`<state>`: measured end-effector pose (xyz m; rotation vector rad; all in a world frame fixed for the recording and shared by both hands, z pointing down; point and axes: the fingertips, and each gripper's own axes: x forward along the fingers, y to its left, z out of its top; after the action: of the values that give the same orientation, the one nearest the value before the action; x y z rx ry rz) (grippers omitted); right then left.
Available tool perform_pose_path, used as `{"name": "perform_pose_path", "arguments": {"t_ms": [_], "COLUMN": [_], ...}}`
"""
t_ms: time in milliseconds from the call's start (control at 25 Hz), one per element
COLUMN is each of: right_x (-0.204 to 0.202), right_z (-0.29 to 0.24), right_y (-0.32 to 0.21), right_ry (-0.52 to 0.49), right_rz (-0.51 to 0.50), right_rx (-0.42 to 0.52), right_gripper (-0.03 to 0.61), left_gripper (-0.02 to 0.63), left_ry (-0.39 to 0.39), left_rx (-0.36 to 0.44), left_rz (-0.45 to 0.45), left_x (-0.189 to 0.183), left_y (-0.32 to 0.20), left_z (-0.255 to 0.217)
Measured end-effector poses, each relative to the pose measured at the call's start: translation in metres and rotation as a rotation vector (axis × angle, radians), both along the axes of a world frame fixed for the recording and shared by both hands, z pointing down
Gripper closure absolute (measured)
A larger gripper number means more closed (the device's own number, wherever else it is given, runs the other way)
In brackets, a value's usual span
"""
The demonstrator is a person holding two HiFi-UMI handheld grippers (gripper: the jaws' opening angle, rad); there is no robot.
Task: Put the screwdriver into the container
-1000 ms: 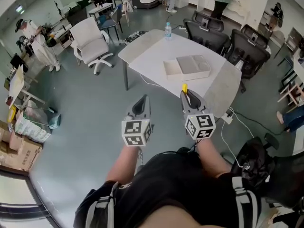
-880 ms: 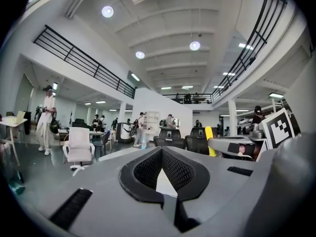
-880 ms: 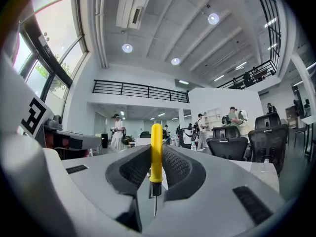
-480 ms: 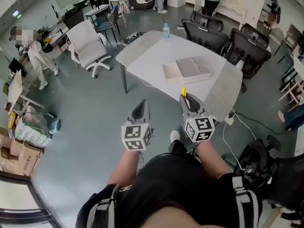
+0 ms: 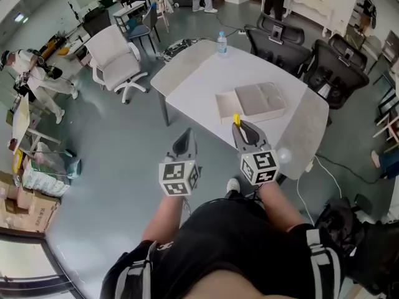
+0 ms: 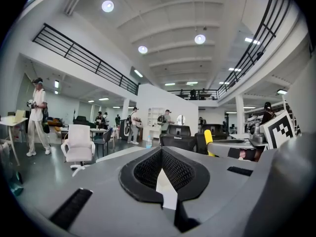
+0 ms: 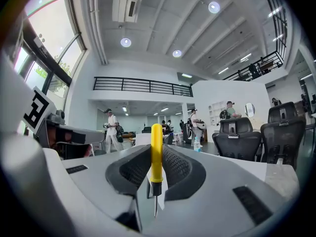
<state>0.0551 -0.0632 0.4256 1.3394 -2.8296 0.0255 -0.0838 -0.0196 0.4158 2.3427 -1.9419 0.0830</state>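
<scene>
**Right gripper [image 5: 242, 129] clamped on the screwdriver [image 5: 236, 119], short of the container [image 5: 225, 99]**

Right gripper [image 7: 156, 168] was clenched on the yellow-handled screwdriver [image 7: 156, 149], which stood upright between its jaws, handle up and tip down. Left gripper [image 5: 185, 139] hung beside it, jaws pressed together on nothing [image 6: 162, 174].

By my reading the pickup was done and the drop was not. The tool was in the air at the near edge of the white surface [image 5: 193, 80], and the container lay further in, with nothing visible inside it from the head view. What was left was the reach over that edge, the lowering and the release.

Room looked generous. Bare surface ringed the container on all sides, and the water bottle [image 5: 221, 42] stood well apart at the far corner. The dark chairs [image 5: 327, 73] crowded only the far side, and open floor lay below both grippers.
</scene>
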Motion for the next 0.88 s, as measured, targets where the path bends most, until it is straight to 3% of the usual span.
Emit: {"name": "perform_pose_path", "arguments": {"t_ms": [600,880], "right_x": [-0.001,-0.004], "right_z": [-0.001,0.018], "right_y": [-0.167,-0.214], "right_ry": [0.005,0.028], "right_rz": [-0.040,-0.043], "right_rx": [-0.045,-0.095], "right_gripper": [0.514,0.514], "left_gripper": [0.611,0.611], "left_ry": [-0.017,-0.010], "left_rx": [-0.024,-0.071], "left_rz": [-0.027,-0.009], "left_x": [0.004,0.010], "left_y": [-0.170,-0.218], "left_z": [-0.012,0.005]}}
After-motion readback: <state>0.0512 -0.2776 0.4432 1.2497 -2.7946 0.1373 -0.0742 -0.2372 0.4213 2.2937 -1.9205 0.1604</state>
